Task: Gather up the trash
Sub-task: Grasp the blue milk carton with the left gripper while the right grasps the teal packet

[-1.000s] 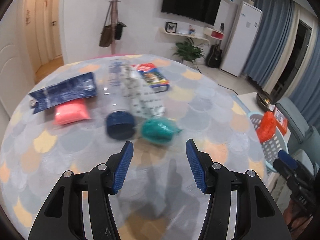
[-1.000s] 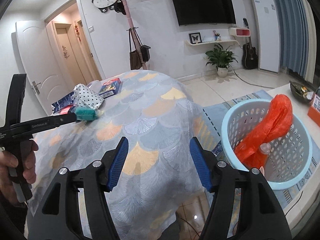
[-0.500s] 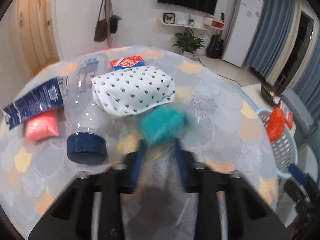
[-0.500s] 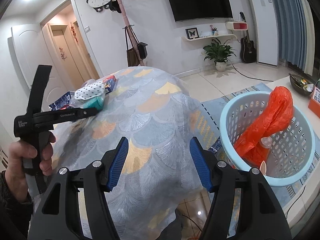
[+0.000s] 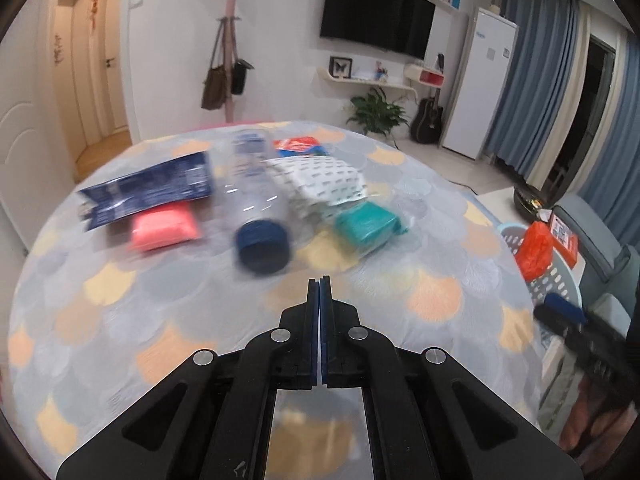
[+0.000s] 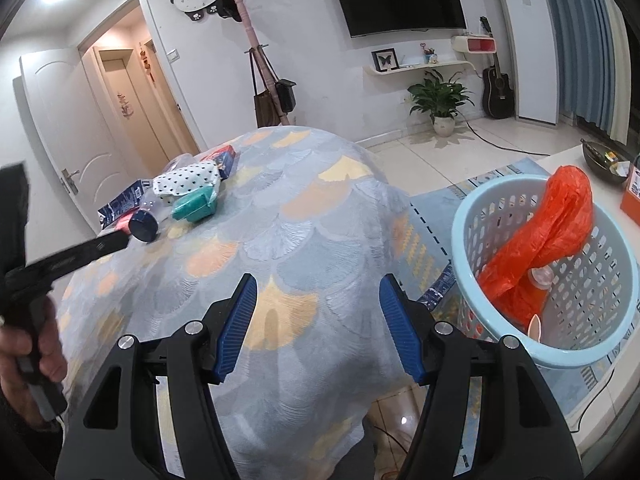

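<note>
The left fingers (image 5: 319,286) were pressed together, gripping nothing, above the bench (image 5: 168,320); the teal packet (image 5: 366,226) lay at one o'clock beyond them. The right fingers (image 6: 318,320) stood spread, the basket (image 6: 520,354) at three o'clock.

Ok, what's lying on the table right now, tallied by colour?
Dark blue: 1, flat wrapper
Pink: 1, packet
Clear with navy cap: 1, bottle
White dotted: 1, pouch
Teal: 1, packet
Red and blue: 1, box
Total: 6
</note>
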`<state>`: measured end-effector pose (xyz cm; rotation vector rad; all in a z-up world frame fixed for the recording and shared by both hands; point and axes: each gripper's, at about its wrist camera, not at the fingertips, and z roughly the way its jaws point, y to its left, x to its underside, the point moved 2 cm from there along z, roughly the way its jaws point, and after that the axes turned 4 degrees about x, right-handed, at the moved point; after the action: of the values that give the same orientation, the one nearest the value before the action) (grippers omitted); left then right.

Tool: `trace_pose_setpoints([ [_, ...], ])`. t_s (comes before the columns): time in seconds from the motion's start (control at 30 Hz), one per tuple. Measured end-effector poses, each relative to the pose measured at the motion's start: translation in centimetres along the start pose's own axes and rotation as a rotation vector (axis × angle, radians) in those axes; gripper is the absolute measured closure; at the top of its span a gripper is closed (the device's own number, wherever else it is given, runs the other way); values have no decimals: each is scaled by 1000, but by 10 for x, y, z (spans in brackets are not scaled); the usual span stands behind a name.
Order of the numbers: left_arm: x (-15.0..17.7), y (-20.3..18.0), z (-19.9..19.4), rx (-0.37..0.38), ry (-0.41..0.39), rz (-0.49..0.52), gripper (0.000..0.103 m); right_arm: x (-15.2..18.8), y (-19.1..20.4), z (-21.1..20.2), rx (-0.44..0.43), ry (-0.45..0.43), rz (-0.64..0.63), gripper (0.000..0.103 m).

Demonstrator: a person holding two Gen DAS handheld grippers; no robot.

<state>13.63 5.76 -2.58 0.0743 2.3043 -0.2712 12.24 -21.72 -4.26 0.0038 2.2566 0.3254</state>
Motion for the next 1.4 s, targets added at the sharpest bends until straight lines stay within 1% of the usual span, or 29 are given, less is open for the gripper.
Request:
trace_pose_setpoints([
  [0.17, 24, 30, -8, -40, 14, -32, 103, -6, 23, 2, -23, -4, -40, 43],
  [0.2, 26, 36, -8, -33, 24, -53, 103, -8, 31, 3, -30, -5, -56, 43],
  [0.23, 27, 42, -9, -10, 26, -83, 103, -10, 38, 3, -34, -6, -74, 43],
  [0.27, 27, 48, -11, 7, 13, -106, 103, -12, 45, 3, -38, -9, -91, 43],
  [0.3, 27, 51, -12, 26, 6, -116, 103, -15, 54, 4, -44, -13, -113, 43],
  [0.37, 28, 54, -8, 79, 24, -134, 103, -23, 70, 6, -50, -21, -149, 42],
  [0.4, 28, 57, -5, 87, 39, -149, 101, -27, 76, 8, -49, -22, -161, 39],
  [0.43, 29, 61, -1, 84, 55, -171, 101, -32, 82, 12, -47, -19, -171, 34],
  [0.47, 30, 66, 3, 89, 69, -199, 100, -36, 87, 17, -44, -12, -176, 33],
  [0.6, 31, 68, 2, 116, 62, -210, 91, -48, 105, 42, -77, 57, -153, 33],
  [0.63, 30, 67, 2, 113, 60, -205, 89, -50, 109, 48, -87, 70, -152, 33],
  [0.67, 31, 68, 0, 90, 59, -190, 84, -50, 112, 51, -91, 77, -154, 33],
  [0.7, 29, 68, 0, 52, 58, -171, 74, -51, 116, 56, -89, 81, -159, 33],
  [0.77, 20, 71, -2, -53, 35, -121, 67, -53, 124, 66, -85, 89, -174, 33],
  [0.83, 3, 78, -5, -119, 7, -63, 59, -54, 130, 73, -86, 99, -187, 33],
  [0.87, -5, 79, -7, -157, -7, -29, 50, -55, 132, 76, -85, 100, -191, 33],
  [0.9, -12, 80, -7, -197, -18, 12, 43, -55, 134, 81, -86, 105, -194, 33],
  [0.97, -28, 82, -2, -289, -33, 132, 35, -55, 136, 88, -83, 117, -198, 33],
  [1.1, -45, 101, 23, -408, 4, 308, 34, -58, 135, 104, -94, 151, -178, 33],
  [1.17, -47, 106, 30, -455, 22, 399, 34, -57, 133, 108, -94, 164, -172, 33],
  [1.2, -45, 110, 33, -487, 37, 463, 34, -57, 132, 112, -105, 180, -162, 32],
  [1.23, -44, 112, 36, -508, 46, 510, 34, -57, 132, 114, -115, 192, -156, 32],
  [1.27, -41, 116, 38, -528, 59, 578, 34, -58, 132, 116, -119, 199, -153, 32],
  [1.3, -42, 119, 40, -532, 72, 622, 34, -59, 133, 117, -123, 201, -152, 32],
  [1.4, -49, 126, 44, -528, 99, 685, 33, -61, 140, 123, -124, 205, -167, 28],
])
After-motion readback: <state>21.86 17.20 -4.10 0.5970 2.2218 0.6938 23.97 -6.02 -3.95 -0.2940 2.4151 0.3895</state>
